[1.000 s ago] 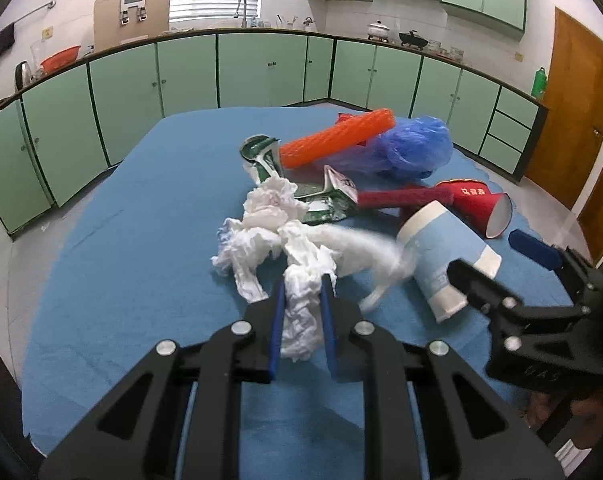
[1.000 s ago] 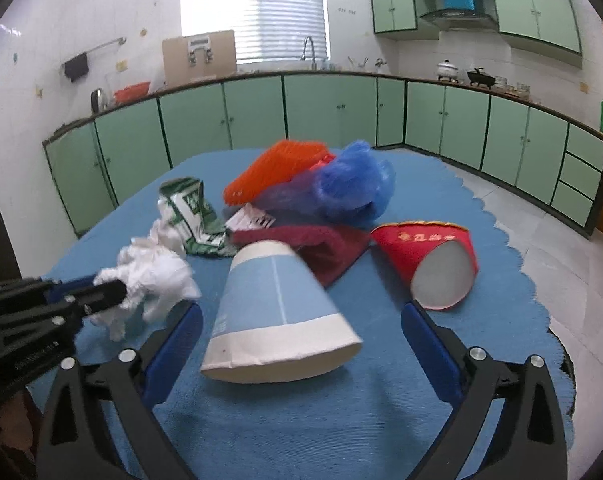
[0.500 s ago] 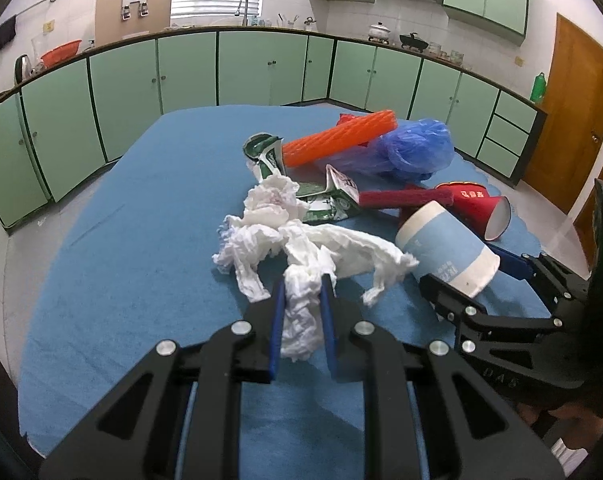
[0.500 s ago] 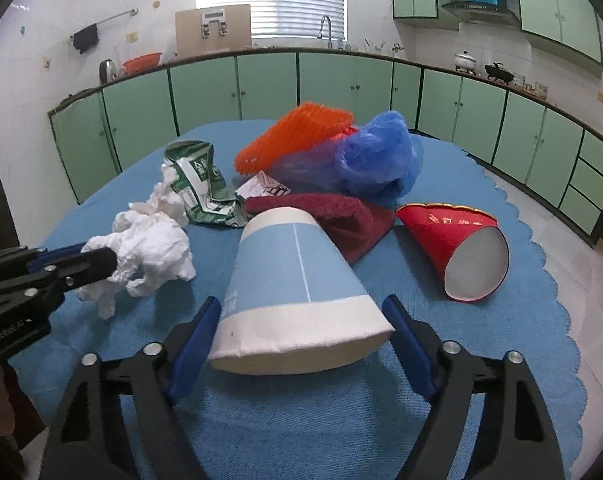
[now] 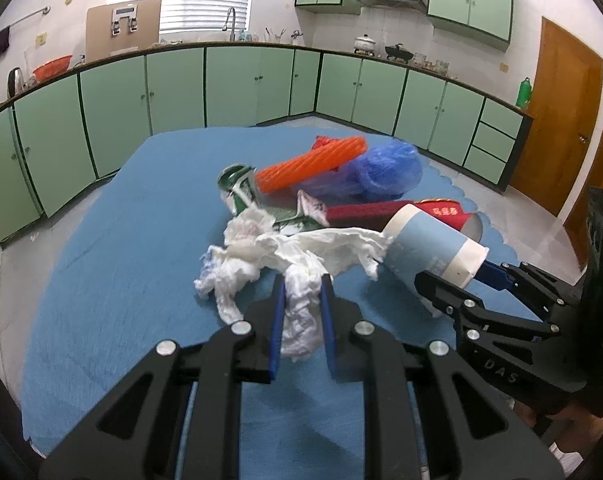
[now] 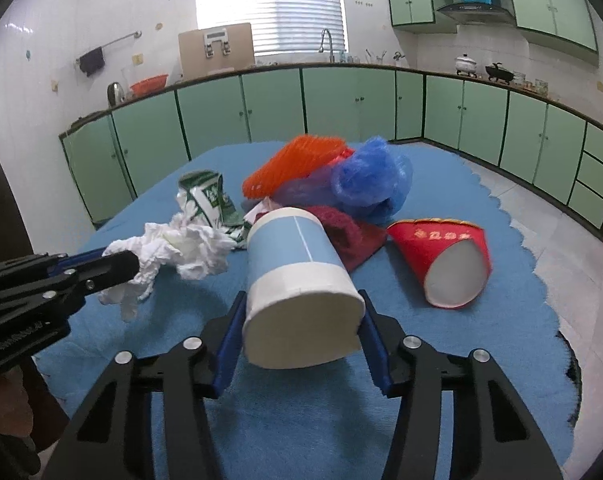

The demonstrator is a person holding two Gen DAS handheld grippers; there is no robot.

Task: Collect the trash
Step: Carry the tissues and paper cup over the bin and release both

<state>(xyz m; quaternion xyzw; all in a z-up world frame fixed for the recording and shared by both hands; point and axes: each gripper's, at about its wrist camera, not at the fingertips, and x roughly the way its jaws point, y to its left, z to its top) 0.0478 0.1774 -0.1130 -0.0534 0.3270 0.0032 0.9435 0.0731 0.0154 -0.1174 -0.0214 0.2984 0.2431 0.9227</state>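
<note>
My left gripper [image 5: 301, 292] is shut on a crumpled white tissue [image 5: 297, 256] and holds it over the blue tablecloth [image 5: 113, 272]. The tissue also shows in the right wrist view [image 6: 181, 246]. My right gripper [image 6: 301, 312] is shut on a blue-and-white paper cup [image 6: 297, 276], gripped near its rim; the cup also shows in the left wrist view [image 5: 437, 244]. A red paper cup [image 6: 445, 256] lies on its side to the right.
A trash pile sits mid-table: an orange foam net [image 5: 309, 164], a blue plastic bag [image 5: 381, 168], a green-and-white wrapper [image 6: 209, 200] and a dark red net [image 6: 349, 232]. Green kitchen cabinets [image 5: 221, 84] ring the room. The scalloped table edge [image 6: 549, 280] is at the right.
My right gripper has closed its fingers on the blue-and-white cup and lifted it. My left gripper still holds the tissue, which has shifted slightly.
</note>
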